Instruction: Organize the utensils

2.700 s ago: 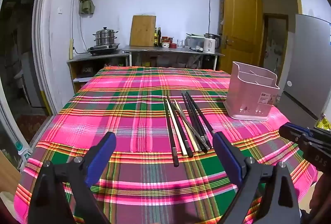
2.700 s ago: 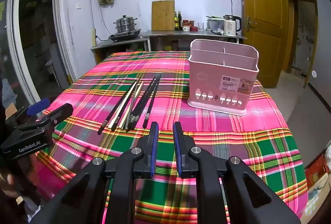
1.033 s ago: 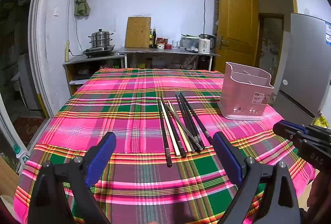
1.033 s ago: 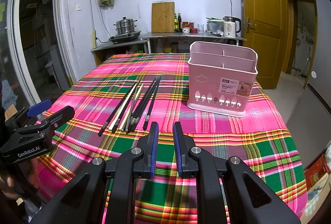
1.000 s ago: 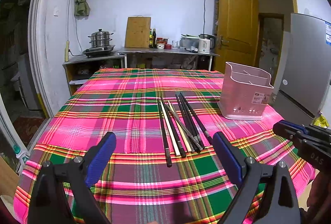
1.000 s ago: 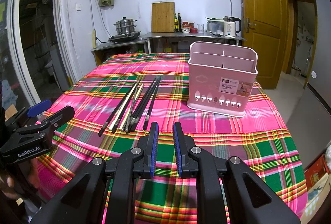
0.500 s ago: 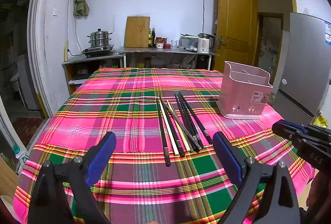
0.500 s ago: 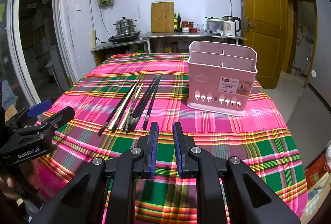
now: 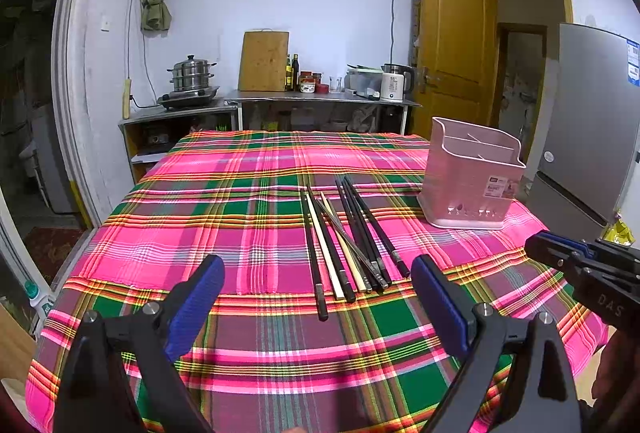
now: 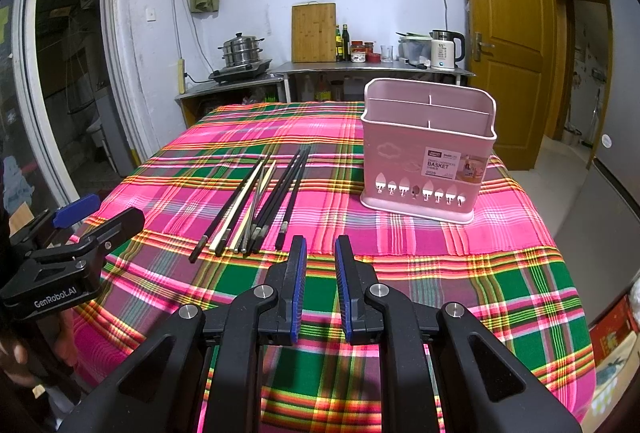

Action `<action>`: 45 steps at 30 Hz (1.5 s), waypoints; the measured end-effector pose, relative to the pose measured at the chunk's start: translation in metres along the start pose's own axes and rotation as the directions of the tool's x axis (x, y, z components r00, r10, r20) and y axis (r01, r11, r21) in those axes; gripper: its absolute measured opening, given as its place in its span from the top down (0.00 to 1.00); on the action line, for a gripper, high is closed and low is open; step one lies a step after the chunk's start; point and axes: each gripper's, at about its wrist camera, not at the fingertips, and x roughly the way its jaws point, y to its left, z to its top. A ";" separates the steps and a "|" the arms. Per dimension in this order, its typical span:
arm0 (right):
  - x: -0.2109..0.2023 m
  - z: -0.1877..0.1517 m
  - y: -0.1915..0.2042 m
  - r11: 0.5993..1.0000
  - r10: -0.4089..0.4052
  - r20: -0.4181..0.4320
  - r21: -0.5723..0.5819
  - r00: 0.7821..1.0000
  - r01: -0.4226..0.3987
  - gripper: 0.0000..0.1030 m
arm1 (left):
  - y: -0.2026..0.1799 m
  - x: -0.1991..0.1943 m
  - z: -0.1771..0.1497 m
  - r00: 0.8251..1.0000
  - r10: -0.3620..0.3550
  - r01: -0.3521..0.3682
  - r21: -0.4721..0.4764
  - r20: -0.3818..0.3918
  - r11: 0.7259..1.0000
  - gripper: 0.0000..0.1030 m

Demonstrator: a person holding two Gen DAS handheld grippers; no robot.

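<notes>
Several chopsticks (image 9: 344, 241), dark and pale, lie side by side on the plaid tablecloth (image 9: 240, 217), pointing away from me. A pink utensil basket (image 9: 472, 185) with empty compartments stands to their right. My left gripper (image 9: 316, 273) hovers open and wide over the near ends of the chopsticks, holding nothing. In the right wrist view the chopsticks (image 10: 256, 205) lie ahead and left, and the basket (image 10: 428, 161) ahead and right. My right gripper (image 10: 320, 249) hangs over the cloth just short of the chopstick ends, shut to a narrow slit with nothing in it.
Each gripper shows in the other's view: the left gripper (image 10: 100, 219) at the table's left edge, the right gripper (image 9: 536, 243) at its right. Behind the table stands a counter (image 9: 320, 99) with a steamer pot (image 9: 192, 73), cutting board and kettle. A fridge (image 9: 592, 137) stands right.
Both views have drifted slightly, the left one a little back and up. The chopsticks and basket have not moved on the cloth, and both grippers keep the same openings.
</notes>
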 end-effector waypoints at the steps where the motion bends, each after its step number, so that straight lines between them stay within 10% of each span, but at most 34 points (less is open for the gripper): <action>1: 0.000 0.000 0.000 1.000 0.000 -0.001 0.000 1.000 0.000 0.86 | 0.000 0.000 0.000 1.000 0.000 0.000 0.000 0.000 1.000 0.07; 19: 0.006 -0.005 0.001 1.000 0.006 -0.014 0.001 1.000 -0.006 0.86 | 0.003 0.005 -0.005 0.999 -0.014 0.014 -0.003 -0.028 1.000 0.07; 31: 0.043 0.010 0.002 0.998 0.058 -0.060 0.002 0.996 -0.058 0.86 | 0.028 0.064 0.002 0.980 -0.032 0.024 -0.041 -0.199 0.999 0.07; 45: 0.104 0.035 0.016 0.990 0.136 -0.123 -0.024 0.983 -0.140 0.86 | 0.050 0.160 0.019 0.927 -0.057 0.024 -0.094 -0.371 0.995 0.46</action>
